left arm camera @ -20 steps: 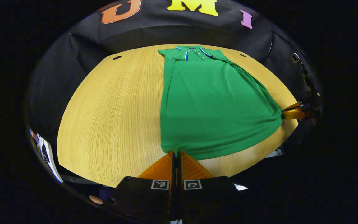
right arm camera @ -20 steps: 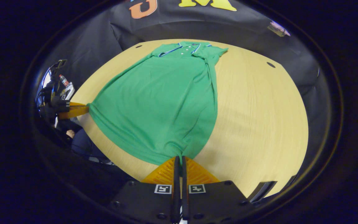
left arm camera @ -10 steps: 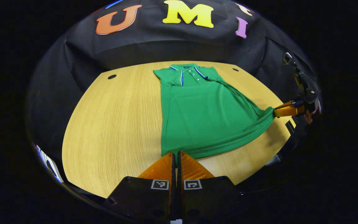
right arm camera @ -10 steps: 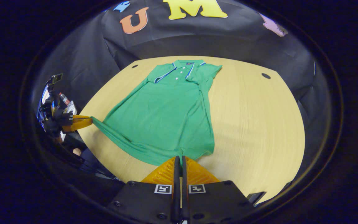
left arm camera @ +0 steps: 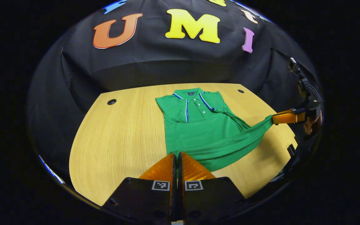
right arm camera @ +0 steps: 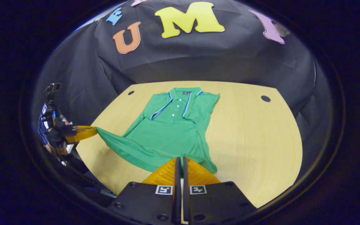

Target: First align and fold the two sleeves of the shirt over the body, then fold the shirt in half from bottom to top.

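A green polo shirt [left arm camera: 198, 131] lies on the wooden table [left arm camera: 120, 140], collar at the far end, both sleeves folded in over the body. My left gripper [left arm camera: 177, 154] is shut on the hem's left corner. My right gripper [left arm camera: 273, 119], held by a hand [left arm camera: 310, 125], pinches the other hem corner and holds it above the table. In the right gripper view, the right gripper [right arm camera: 180, 158] is shut on the hem of the shirt [right arm camera: 170, 131], and the left gripper [right arm camera: 95, 129] grips the far corner. The hem sags between the two corners.
The table [right arm camera: 255, 134] has small round holes near its far corners [left arm camera: 112, 102] [right arm camera: 265, 98]. Black cloth walls close in behind and at both sides. The table's front edge runs just under both grippers.
Both grippers have lifted the hem off the table and carried it forward toward the collar. The shirt's lower half now hangs raised and bunched, and less of the body lies flat.
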`<state>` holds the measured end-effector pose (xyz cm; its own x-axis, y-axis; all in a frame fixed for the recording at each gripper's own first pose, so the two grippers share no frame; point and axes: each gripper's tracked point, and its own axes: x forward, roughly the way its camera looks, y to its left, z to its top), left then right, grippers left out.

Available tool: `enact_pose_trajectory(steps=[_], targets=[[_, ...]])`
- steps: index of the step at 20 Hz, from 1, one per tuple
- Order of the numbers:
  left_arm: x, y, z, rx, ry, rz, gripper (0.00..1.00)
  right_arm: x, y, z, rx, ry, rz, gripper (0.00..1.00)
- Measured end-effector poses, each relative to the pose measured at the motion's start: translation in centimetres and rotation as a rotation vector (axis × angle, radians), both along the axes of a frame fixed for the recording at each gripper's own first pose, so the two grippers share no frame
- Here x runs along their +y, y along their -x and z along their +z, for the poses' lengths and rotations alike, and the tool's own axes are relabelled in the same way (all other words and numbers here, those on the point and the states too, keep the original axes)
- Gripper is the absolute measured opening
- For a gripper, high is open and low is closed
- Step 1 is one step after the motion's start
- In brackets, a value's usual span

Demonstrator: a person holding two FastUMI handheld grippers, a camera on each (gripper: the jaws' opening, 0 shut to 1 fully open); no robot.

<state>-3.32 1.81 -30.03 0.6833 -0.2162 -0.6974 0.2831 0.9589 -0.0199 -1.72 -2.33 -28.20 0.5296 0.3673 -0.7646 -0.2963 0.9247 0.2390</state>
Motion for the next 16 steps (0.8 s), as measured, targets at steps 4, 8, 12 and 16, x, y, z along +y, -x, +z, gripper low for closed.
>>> enact_pose_trajectory(steps=[4, 8, 12, 16], targets=[[-0.1, -3.9, 1.8, -0.041, 0.044, 0.019, 0.03, 0.1, -4.2, 1.9, -0.039, -0.029, -0.034, 0.05], [0.2, -8.7, 3.9, -0.1, 0.068, 0.03, 0.03, -0.6, -8.8, 3.5, -0.082, -0.04, -0.068, 0.05], [-0.4, -14.2, 6.2, -0.168, 0.083, 0.016, 0.03, -0.8, -14.3, 5.1, -0.139, -0.06, -0.1, 0.05], [-0.8, -19.2, 7.0, -0.209, 0.125, 0.033, 0.03, -0.8, -19.7, 5.2, -0.181, -0.054, -0.12, 0.05]])
